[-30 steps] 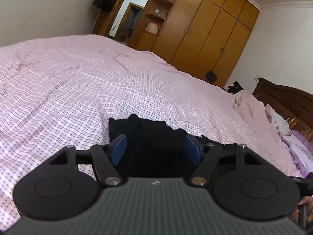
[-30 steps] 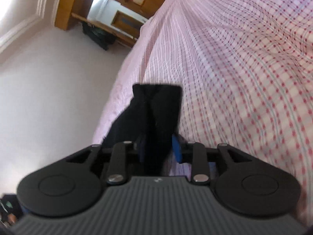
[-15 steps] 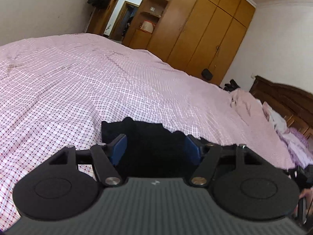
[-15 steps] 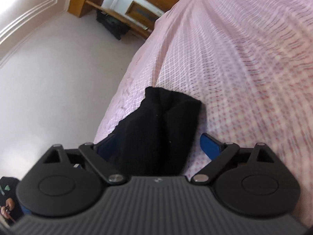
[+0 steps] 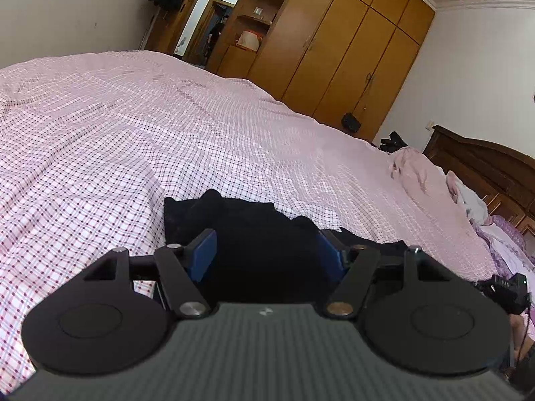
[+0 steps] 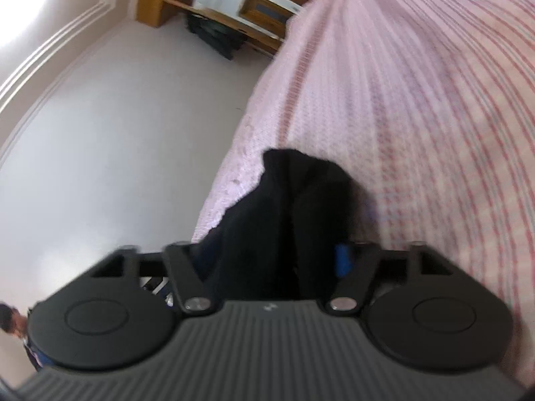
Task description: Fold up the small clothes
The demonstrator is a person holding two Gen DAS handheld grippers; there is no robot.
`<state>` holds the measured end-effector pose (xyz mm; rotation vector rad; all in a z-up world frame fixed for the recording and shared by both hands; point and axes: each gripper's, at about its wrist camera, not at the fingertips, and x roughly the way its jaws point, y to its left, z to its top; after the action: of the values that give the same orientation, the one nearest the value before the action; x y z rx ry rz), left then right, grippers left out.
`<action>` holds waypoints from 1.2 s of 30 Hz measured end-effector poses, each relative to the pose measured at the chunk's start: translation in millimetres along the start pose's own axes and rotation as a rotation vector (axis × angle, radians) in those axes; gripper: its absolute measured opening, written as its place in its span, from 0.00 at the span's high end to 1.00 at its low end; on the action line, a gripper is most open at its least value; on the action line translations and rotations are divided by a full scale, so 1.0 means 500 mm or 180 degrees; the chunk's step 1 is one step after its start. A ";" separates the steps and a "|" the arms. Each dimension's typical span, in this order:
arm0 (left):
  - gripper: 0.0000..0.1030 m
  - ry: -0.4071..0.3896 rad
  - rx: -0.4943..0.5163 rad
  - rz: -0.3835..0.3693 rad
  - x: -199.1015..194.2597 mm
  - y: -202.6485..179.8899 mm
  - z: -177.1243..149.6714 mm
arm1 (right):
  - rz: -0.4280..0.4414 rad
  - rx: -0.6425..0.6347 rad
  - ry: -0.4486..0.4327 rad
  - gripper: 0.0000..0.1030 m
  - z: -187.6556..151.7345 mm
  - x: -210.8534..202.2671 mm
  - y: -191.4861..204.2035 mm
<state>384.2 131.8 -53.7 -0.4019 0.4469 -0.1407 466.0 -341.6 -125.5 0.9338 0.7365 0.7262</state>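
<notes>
A black garment [image 5: 254, 220] lies bunched on the pink checked bed cover [image 5: 167, 133]. In the left wrist view my left gripper [image 5: 266, 255] sits low over it. Dark cloth fills the whole gap between the blue pads [image 5: 204, 254], and the gripper is shut on that wide bunch. In the blurred right wrist view another part of the garment [image 6: 301, 193] slumps at the bed's edge. It runs back between the jaws of my right gripper [image 6: 271, 260], which are closing around it. One blue pad [image 6: 342, 260] shows beside the cloth; the other is hidden.
A brown wardrobe [image 5: 351, 50] and a doorway stand beyond the bed. A dark wooden headboard [image 5: 485, 163] and crumpled pink bedding [image 5: 414, 173] are at the right. In the right wrist view the bed's edge [image 6: 240, 140] drops off to the left, and a person [image 6: 10, 317] is at the lower left.
The right gripper let go of the upright fold, spread wide, and has come partly together again. The fold has slumped into a thicker bunch. The left gripper's hold looks the same.
</notes>
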 end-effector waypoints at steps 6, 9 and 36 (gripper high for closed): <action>0.31 0.0018 0.0089 0.0024 0.012 -0.010 -0.006 | -0.0177 -0.0004 -0.0005 0.55 -0.023 0.020 0.012; 0.31 0.0013 0.0137 0.0046 0.014 -0.013 -0.008 | -0.0229 -0.0017 -0.0072 0.80 -0.018 0.025 0.008; 0.31 -0.0253 0.0314 0.0198 -0.042 -0.008 0.028 | -0.1713 0.0029 -0.0404 0.90 -0.003 0.078 0.325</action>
<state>371.5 137.4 -32.2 -0.2954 0.3722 -0.0856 450.2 -243.5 8.6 0.7340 0.8311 0.1886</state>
